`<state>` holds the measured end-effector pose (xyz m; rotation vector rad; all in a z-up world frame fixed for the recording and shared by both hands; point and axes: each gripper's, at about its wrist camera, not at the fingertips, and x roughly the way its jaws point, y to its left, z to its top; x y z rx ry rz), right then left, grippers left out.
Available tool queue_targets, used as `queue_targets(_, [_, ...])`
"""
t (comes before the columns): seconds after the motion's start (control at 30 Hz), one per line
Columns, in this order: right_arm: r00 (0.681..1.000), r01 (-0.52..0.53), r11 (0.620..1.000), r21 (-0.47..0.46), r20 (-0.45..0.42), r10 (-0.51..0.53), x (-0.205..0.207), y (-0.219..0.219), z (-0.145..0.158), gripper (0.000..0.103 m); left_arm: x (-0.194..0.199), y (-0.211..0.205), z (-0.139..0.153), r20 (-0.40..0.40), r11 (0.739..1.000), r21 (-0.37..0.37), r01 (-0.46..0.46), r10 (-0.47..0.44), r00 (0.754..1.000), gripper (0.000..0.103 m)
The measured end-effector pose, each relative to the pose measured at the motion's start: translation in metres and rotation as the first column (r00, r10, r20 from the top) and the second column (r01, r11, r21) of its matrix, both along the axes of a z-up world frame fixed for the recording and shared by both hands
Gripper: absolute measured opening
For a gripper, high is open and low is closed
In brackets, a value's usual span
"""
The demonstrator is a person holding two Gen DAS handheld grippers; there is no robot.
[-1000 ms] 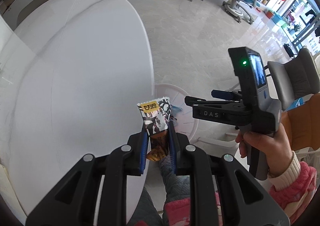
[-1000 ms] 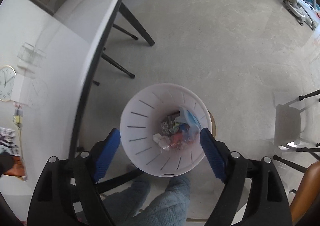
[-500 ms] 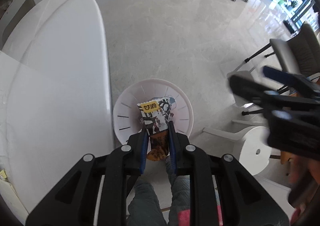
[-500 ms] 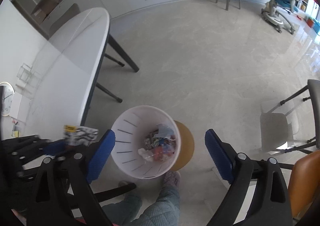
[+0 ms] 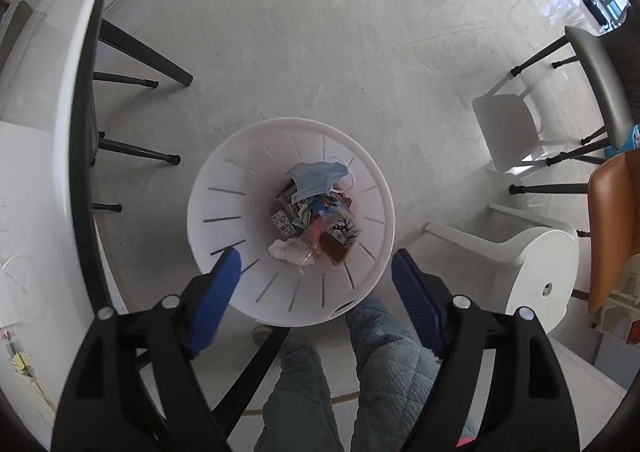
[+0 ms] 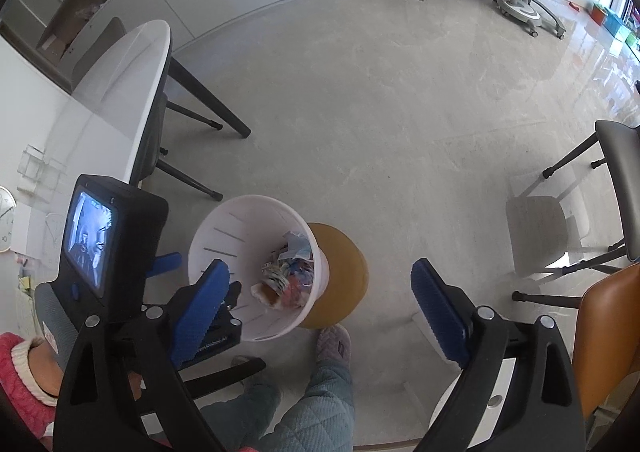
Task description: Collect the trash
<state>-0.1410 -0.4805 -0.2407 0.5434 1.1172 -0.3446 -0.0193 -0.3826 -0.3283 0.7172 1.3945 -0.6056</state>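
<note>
A white slotted trash bin (image 5: 224, 208) stands on the floor beside the white table. It holds several pieces of trash, among them a blue face mask (image 5: 318, 180) and the black-and-white snack wrapper (image 5: 340, 238). My left gripper (image 5: 316, 284) is open and empty, right above the bin. The bin also shows in the right wrist view (image 6: 224, 236), with the wrapper (image 6: 274, 284) inside. My right gripper (image 6: 320, 300) is open and empty, higher up and to the right of the bin. The left gripper's body (image 6: 112, 252) shows at the left of that view.
The white table (image 5: 40, 124) with black legs is to the left of the bin. A round wooden stool (image 6: 344, 276) stands behind the bin. A white child chair (image 5: 536, 260), an orange chair (image 5: 612, 228) and a grey chair (image 5: 596, 76) stand to the right. My legs and slipper (image 6: 332, 344) are just below the bin.
My left gripper moved over the bin and opened; the snack wrapper dropped into the bin. My right gripper drew back up and to the right.
</note>
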Motion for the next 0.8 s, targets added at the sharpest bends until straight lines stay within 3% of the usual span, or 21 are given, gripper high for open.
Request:
queue_targets(0.2, [1.000, 0.011, 1.000, -0.020, 0.021, -0.010, -0.003, -0.002, 0.009, 0.092, -0.006, -0.002, 0.012, 0.004, 1.000, -0.023, -0.016, 0.016, 1.000, 0.082])
queue_targets(0.4, [0.995, 0.061, 0.994, -0.092, 0.085, -0.053, -0.008, -0.015, 0.045, 0.092, -0.004, 0.018, 0.082, 0.053, 0.984, -0.168, -0.055, 0.064, 0.996, 0.084])
queue_targets(0.53, [0.991, 0.062, 0.991, -0.121, 0.129, -0.046, 0.001, -0.011, 0.071, 0.096, 0.004, 0.050, 0.129, 0.108, 0.967, -0.237, -0.098, 0.127, 0.986, 0.092])
queue_targets(0.67, [0.988, -0.001, 0.992, -0.125, 0.153, 0.020, 0.027, 0.012, 0.085, 0.098, 0.022, 0.102, 0.167, 0.187, 0.949, -0.264, -0.174, 0.227, 0.956, 0.093])
queue_targets(0.8, [0.979, -0.105, 0.987, -0.125, 0.162, 0.125, 0.063, 0.054, 0.094, 0.100, 0.039, 0.174, 0.195, 0.259, 0.919, -0.276, -0.283, 0.355, 0.898, 0.094])
